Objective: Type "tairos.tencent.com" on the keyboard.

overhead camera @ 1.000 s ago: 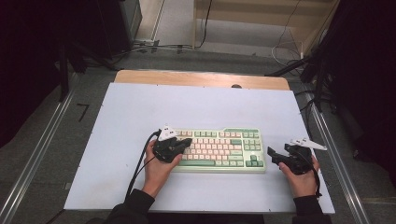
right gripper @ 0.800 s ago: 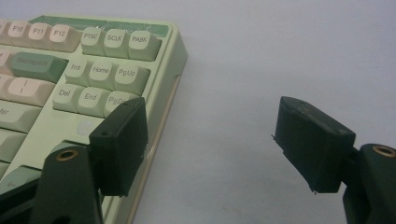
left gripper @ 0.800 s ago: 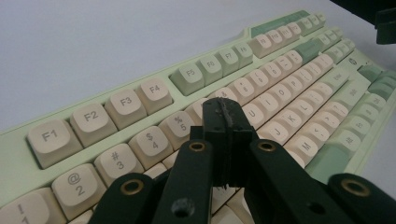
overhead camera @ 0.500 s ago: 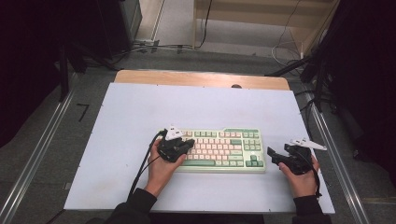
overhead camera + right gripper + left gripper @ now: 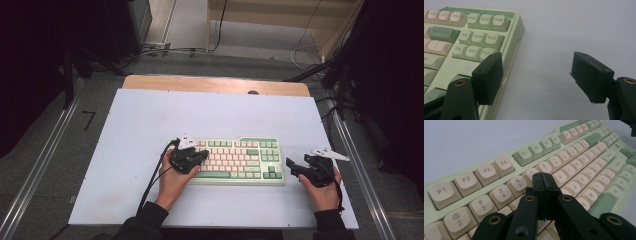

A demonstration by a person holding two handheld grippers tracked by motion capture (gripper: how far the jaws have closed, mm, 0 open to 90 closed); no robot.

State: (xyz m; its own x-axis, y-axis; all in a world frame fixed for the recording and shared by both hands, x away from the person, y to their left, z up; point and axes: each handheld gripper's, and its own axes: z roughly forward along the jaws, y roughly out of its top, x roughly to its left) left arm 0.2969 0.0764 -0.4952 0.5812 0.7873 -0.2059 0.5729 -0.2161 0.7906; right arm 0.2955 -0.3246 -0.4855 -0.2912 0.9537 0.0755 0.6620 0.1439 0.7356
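Note:
A pale green keyboard [image 5: 240, 160] with cream and green keys lies on the white table, near its front edge. My left gripper [image 5: 201, 155] is over the keyboard's left part. In the left gripper view, the left gripper [image 5: 545, 185] is shut with nothing between its jaws. Its tip sits low over the keys just past the "5" key [image 5: 517, 183]; I cannot tell whether it touches one. My right gripper [image 5: 291, 166] is held just off the keyboard's right end. There the right gripper [image 5: 539, 75] stands open and empty, with one jaw beside the keyboard's [image 5: 474, 37] right edge.
The white table top [image 5: 210, 115] has bare room behind and to the left of the keyboard. A wooden strip [image 5: 215, 84] runs along the far edge. Metal rails [image 5: 45, 165] flank both sides. The left gripper's black cable [image 5: 152, 182] trails toward the front edge.
My left gripper has shifted slightly to the right over the keyboard's left part. The right gripper and the keyboard have stayed where they were.

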